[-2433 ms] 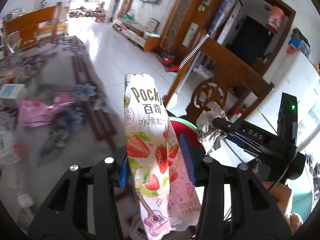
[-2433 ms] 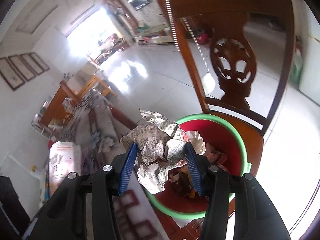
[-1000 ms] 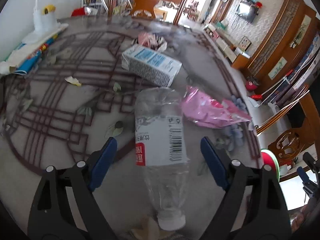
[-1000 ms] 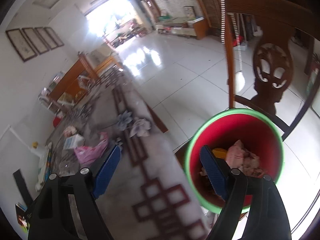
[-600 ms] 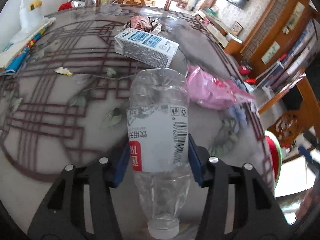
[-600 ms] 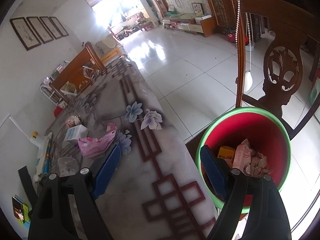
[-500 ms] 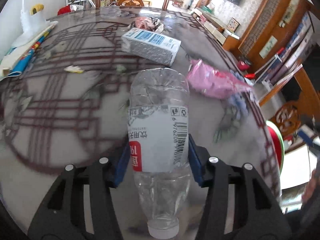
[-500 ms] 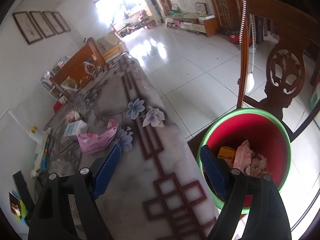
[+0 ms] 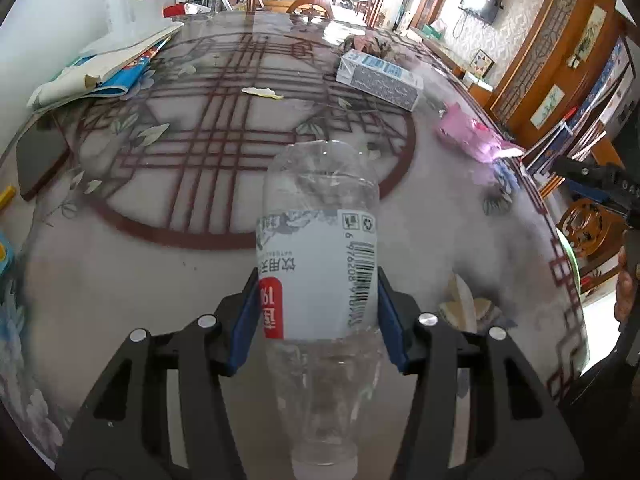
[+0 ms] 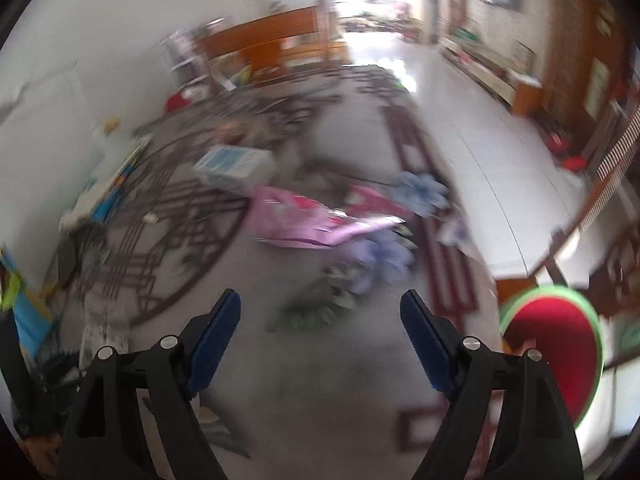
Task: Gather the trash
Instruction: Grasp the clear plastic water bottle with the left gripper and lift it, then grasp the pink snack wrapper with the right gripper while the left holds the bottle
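Left gripper (image 9: 316, 320) is clamping the crushed clear plastic bottle (image 9: 318, 264) (cap toward camera); right gripper (image 10: 320, 328) is hanging wide apart, empty, over the patterned table (image 10: 340, 380).

Bright daylight glare from the far doorway, fisheye-bent edges, sharp left view, motion-smeared right view.

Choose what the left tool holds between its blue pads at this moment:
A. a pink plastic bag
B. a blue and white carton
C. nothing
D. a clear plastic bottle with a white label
D: in the left wrist view the pads of the left tool press on both sides of the clear plastic bottle, on its white label.
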